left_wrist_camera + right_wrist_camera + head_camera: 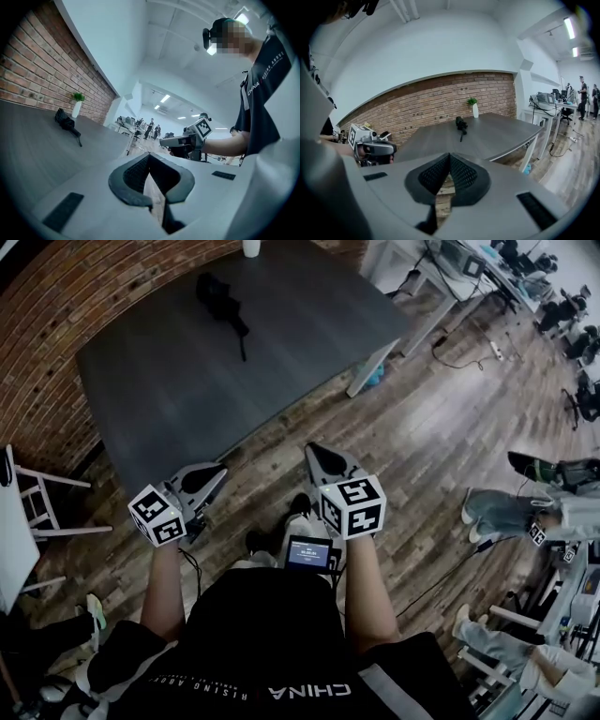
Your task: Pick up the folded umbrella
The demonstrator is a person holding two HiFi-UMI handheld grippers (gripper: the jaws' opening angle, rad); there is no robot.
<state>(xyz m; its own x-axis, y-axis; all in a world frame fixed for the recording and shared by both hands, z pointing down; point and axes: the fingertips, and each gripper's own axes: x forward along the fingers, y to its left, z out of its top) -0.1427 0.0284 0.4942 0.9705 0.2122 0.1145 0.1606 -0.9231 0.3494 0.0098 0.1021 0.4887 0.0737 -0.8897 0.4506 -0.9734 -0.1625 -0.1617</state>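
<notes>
My left hand-held gripper (216,472) and right hand-held gripper (315,450) both have their jaws pressed together with nothing in them, and both sit at the near edge of the table (281,352). The folded umbrella (221,298) lies at the table's far end (a thin tail points my way). I judge this to be the approach. Next I need to reach across the table and spread one pair of jaws before closing on it.
</notes>
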